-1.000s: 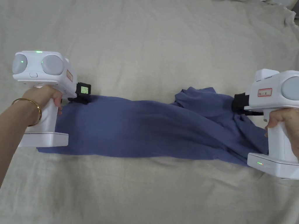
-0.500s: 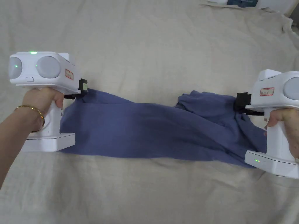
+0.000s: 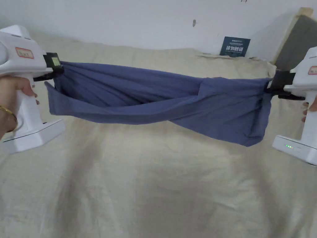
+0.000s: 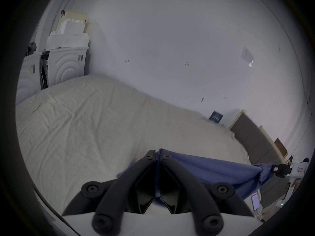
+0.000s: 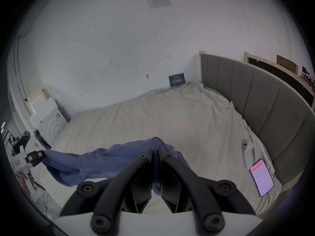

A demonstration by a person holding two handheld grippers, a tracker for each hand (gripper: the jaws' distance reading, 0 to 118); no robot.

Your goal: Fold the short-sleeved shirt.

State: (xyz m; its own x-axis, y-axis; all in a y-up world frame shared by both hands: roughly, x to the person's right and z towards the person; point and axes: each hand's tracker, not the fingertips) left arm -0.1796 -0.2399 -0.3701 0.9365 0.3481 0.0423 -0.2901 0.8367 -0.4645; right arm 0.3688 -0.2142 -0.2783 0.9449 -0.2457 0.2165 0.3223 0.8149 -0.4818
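The blue shirt [image 3: 161, 96] hangs stretched above the bed [image 3: 154, 186] – left hand-held gripper [image 3: 57, 66] and right hand-held gripper [image 3: 272, 85] each clamp one end, seemingly a twisted one.

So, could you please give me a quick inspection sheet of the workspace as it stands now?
Surface: bed sheet, beige, wrinkled.
Job's things: blue shirt, lifted off the sheet, stretched between the two grippers, twisted and sagging in the middle.
Clutter: phone with lit screen and a white handheld device near the headboard; dark card against the wall.
Grippers: left gripper shut on one end of the shirt; right gripper shut on the other end.
Cables: nothing seen.
Surroundings: white wall, grey padded headboard, white foam blocks.
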